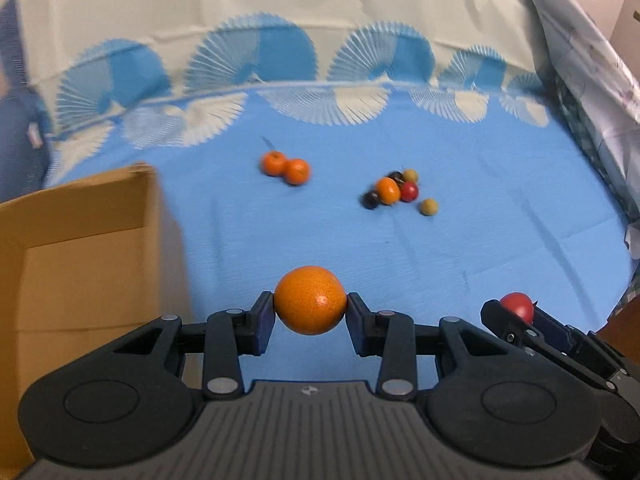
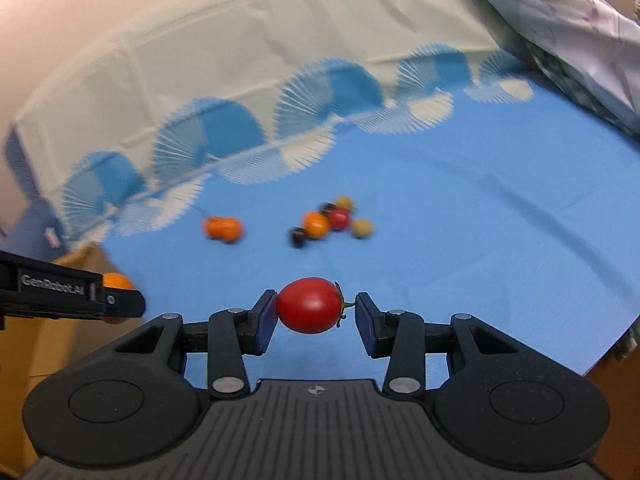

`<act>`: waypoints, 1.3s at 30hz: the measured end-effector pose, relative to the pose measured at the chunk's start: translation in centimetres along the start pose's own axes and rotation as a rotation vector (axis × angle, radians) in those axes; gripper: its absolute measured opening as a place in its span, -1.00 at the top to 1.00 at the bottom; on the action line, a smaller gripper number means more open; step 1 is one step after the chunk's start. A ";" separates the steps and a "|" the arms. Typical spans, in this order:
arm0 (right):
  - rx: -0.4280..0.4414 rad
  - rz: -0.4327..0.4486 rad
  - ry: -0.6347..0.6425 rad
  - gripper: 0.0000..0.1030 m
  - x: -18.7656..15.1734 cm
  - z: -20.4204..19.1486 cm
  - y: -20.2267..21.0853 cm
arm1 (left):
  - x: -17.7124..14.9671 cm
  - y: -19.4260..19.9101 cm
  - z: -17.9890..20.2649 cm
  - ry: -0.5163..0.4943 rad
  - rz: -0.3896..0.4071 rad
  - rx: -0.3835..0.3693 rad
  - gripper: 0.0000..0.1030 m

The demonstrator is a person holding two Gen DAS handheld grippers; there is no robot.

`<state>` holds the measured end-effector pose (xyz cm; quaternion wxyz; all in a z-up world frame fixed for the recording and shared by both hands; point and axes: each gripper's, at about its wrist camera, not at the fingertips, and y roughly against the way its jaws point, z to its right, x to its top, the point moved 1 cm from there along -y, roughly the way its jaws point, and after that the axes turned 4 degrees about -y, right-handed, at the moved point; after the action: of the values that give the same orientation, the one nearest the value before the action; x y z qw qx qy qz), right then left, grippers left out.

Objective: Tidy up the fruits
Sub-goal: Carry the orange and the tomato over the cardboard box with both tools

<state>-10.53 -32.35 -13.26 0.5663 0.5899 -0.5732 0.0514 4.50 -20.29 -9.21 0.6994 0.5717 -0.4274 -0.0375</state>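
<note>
Holding an orange [image 1: 310, 300] in your left gripper [image 1: 310, 310] and a tomato [image 2: 309, 305] in your right gripper [image 2: 316, 312], both clamped and lifted beside the cardboard box [image 1: 80, 236], you have roughly eight fruits left beyond it on the blue cloth [image 1: 460, 232].

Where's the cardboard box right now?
In the left wrist view, the cardboard box stands open at the left edge on the blue cloth, left of the left gripper and its orange.
</note>
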 end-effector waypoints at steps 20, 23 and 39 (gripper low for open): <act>0.259 -0.096 0.240 0.15 -9.4 -13.7 13.0 | -17.1 16.6 -14.9 0.173 0.070 0.154 0.17; 0.263 -0.082 0.274 0.15 -9.6 -14.9 14.0 | -19.0 17.8 -15.8 0.204 0.083 0.157 0.17; 0.282 -0.093 0.355 0.15 -10.5 -17.5 14.5 | -21.5 18.7 -17.3 0.272 0.101 0.170 0.17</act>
<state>-14.44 -8.86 -5.69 0.5719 0.6708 -0.4239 0.2080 -6.15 11.03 -5.27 0.7010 0.6062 -0.3585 0.1118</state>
